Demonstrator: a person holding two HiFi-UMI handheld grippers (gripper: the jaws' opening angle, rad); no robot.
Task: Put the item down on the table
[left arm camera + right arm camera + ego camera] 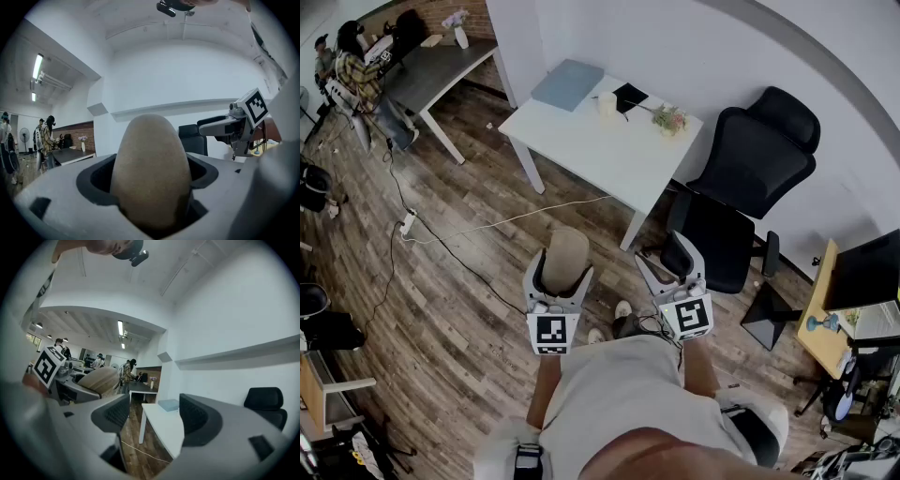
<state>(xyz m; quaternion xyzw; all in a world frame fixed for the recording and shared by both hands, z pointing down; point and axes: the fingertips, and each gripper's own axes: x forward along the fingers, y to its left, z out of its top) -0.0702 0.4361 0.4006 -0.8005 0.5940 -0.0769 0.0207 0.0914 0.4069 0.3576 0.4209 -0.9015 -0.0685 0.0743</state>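
Fingers of the left gripper are clamped wide on the tan egg-shaped item, held level over the wooden floor, well apart from the white worktop; on the right gripper the fingers stand apart, empty. Rounded as it looks, the item could slip to the floor if the hold slackens early, or roll off the worktop's edge once released.

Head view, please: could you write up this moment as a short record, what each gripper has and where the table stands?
Left gripper: closed on a tan egg-shaped item, held in the air
Right gripper: open, nothing between its jaws
Table: white, ahead of the person, item not yet on it
On the table: blue folder, cup, small plant
Beside the table: black office chair
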